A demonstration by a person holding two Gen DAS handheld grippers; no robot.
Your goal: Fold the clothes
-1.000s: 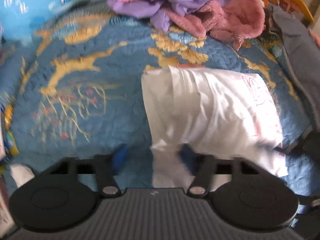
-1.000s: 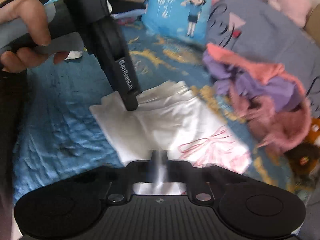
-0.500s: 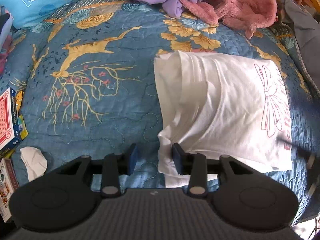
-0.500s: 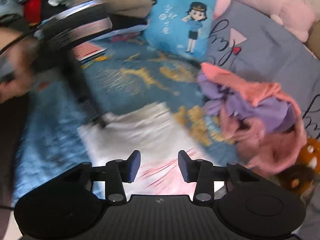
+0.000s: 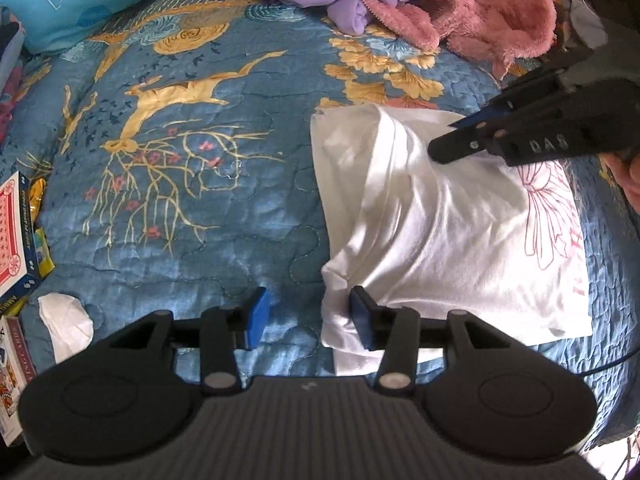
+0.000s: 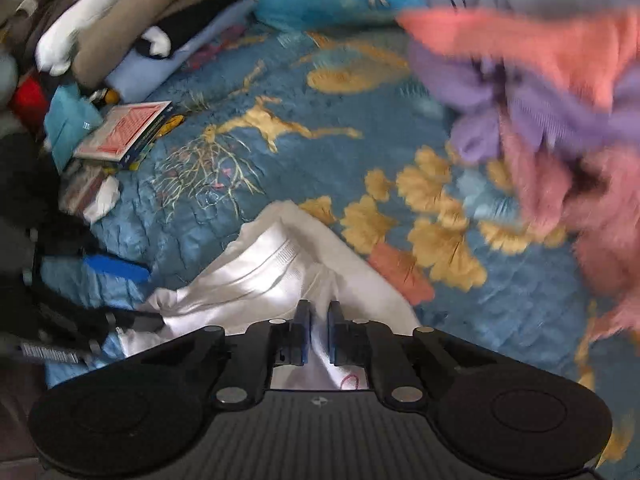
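Folded white T-shirt on the quilt, both grippers at its edges

The white T-shirt lies folded on the blue quilt, right of centre, clear of the unfolded pile of clothes at the far edge. The left gripper has just been opening; its jaws stand apart astride the near-left corner, pressing nothing. The right gripper has just been closing, its jaws nearly together with a ridge of shirt cloth between them, likely to carry or tidy the bundle.

shirt on quilt, clothes pile behind
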